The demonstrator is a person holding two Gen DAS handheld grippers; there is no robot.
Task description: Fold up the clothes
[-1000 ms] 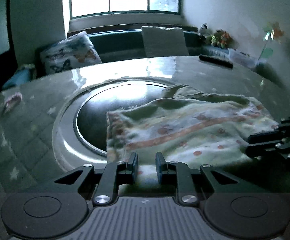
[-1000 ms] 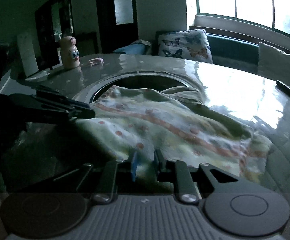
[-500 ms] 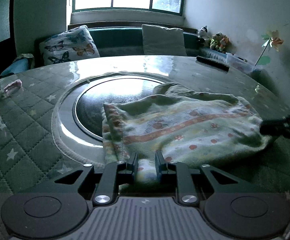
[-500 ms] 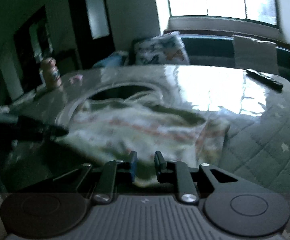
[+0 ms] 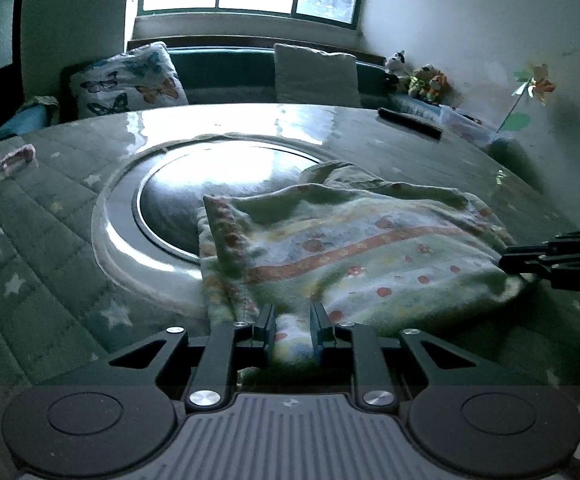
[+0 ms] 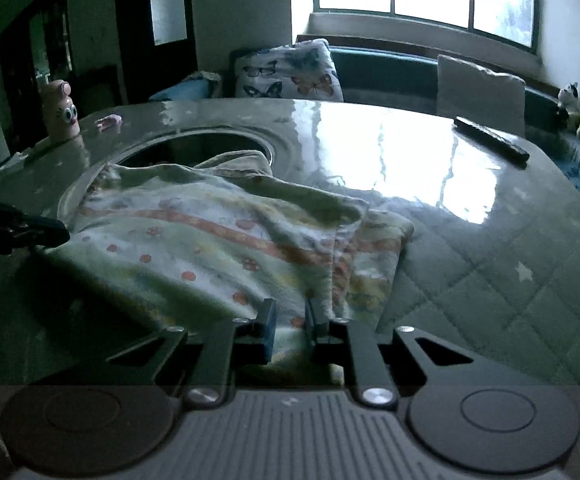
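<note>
Mid-fold: left tongs point(image 5: 292, 330) and right tongs point(image 6: 290, 326) were each clamped on a near-edge corner of the patterned cloth point(image 5: 370, 256), which lay ahead of both on the counter point(image 6: 490, 264), partly over its round glass inset point(image 5: 194, 196). Right jaws had just been closing w/ cloth between them. Next, prob. lift both corners together & carry them fwd to the far edge, keeping the cloth taut.

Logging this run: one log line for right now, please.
stage: mid-fold | left gripper: shut on cloth near edge | right gripper: shut on cloth near edge | cloth: bunched on table
</note>
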